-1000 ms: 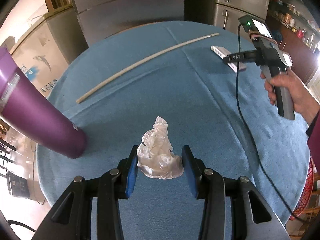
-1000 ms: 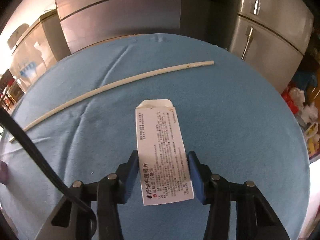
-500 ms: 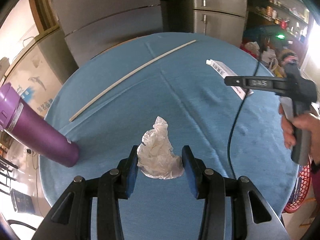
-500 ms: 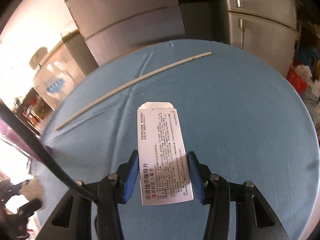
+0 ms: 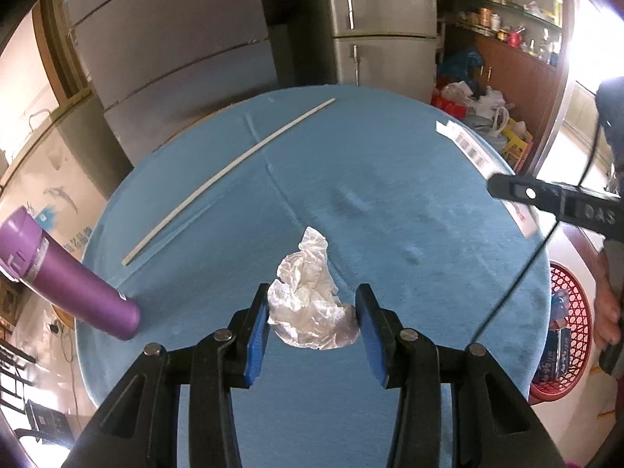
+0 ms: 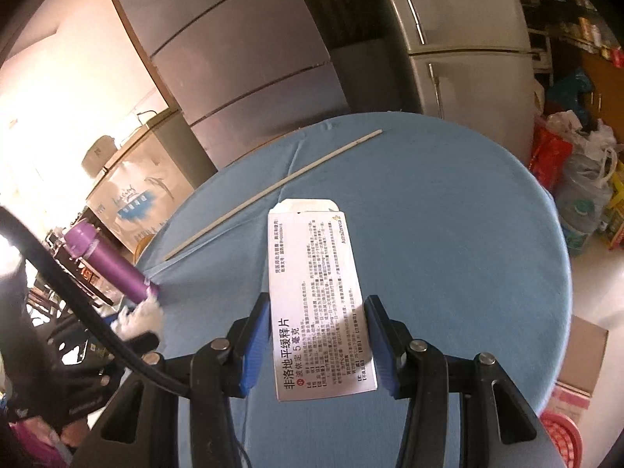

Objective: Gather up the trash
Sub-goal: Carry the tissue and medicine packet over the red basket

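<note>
Blue cloth covers the round tabletop point(image 5: 390, 202) we work over. Our left tongs point(image 5: 312, 323) are clenched on a crumpled wad of clear plastic wrap point(image 5: 310, 300), both blue pads point(image 5: 257, 327) touching its sides; whether the wad rests on the cloth or hangs above it, we cannot tell. Our right tongs point(image 6: 318, 335) grasp a flat white medicine carton with black printed text point(image 6: 318, 296), pads against its long edges, open flap end pointing away from us; the carton sits over the near half of the tabletop point(image 6: 448, 234). From the left wrist view the same carton point(image 5: 472, 156) shows at the right rim, held by the right tongs' black finger point(image 5: 546, 199). A long thin white stick point(image 5: 230, 171) lies diagonally across the far left part of the cloth, well apart from both pieces of trash. A purple cylindrical bottle point(image 5: 62, 277) stands at the left edge, near the stick's lower end. A red plastic mesh basket point(image 5: 565, 331) sits on the floor just beyond the right rim. Grey refrigerator point(image 5: 382, 19) behind the tabletop.
</note>
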`<action>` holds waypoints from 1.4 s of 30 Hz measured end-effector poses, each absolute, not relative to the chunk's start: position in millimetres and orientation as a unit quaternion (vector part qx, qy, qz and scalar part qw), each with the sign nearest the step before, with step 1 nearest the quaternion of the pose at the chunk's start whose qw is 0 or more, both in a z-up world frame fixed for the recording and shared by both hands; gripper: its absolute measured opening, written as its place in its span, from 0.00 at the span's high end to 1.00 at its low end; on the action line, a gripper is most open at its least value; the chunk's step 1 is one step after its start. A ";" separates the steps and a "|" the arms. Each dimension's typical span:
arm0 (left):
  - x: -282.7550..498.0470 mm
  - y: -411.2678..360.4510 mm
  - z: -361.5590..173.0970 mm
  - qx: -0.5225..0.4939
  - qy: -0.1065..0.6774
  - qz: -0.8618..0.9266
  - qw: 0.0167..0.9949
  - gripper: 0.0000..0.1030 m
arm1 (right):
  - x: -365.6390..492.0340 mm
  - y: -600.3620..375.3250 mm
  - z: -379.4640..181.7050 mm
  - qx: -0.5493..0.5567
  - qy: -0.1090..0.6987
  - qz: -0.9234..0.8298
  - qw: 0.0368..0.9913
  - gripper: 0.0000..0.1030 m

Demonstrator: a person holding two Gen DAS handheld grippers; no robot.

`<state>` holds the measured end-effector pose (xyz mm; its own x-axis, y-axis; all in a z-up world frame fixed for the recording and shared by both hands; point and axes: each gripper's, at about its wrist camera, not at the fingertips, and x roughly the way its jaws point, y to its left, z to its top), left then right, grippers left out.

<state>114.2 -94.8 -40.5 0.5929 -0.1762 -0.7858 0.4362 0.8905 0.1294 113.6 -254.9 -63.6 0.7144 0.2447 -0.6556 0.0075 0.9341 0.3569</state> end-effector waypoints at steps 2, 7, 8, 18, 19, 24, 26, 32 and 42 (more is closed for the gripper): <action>107.3 -97.4 -36.1 0.157 0.411 -0.179 0.880 0.56 | 100.3 -256.7 -60.4 0.170 0.368 0.061 0.912 0.51; 92.9 -105.9 -26.2 0.163 0.394 -0.186 0.885 0.56 | 64.0 -259.0 -49.8 0.171 0.354 0.052 0.918 0.51; 89.5 -107.4 -23.8 0.164 0.390 -0.188 0.886 0.56 | 58.1 -259.2 -48.1 0.171 0.351 0.050 0.919 0.51; 56.8 -114.7 -1.5 0.178 0.352 -0.198 0.897 0.56 | 6.5 -257.4 -27.4 0.173 0.319 0.046 0.931 0.51; 53.2 -115.4 0.8 0.180 0.348 -0.200 0.898 0.56 | 0.6 -257.3 -25.3 0.173 0.317 0.046 0.931 0.51; 36.6 -118.3 8.0 0.185 0.335 -0.206 0.901 0.56 | -26.7 -257.6 -17.9 0.173 0.303 0.042 0.936 0.51; 31.3 -119.8 9.9 0.187 0.330 -0.208 0.902 0.56 | -36.8 -257.5 -16.0 0.176 0.298 0.041 0.937 0.51; 15.8 -124.1 15.8 0.193 0.317 -0.215 0.903 0.56 | -67.1 -257.6 -12.6 0.180 0.289 0.038 0.939 0.51; -6.7 -143.0 20.3 0.218 0.303 -0.226 0.900 0.56 | -110.3 -268.3 -14.8 0.201 0.278 0.030 0.939 0.51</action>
<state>-6.8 -143.1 20.3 0.7144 -0.2743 -0.6438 0.5387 0.8028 0.2557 -110.3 -268.3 -14.8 0.8433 0.1681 -0.5104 0.0555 0.9175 0.3938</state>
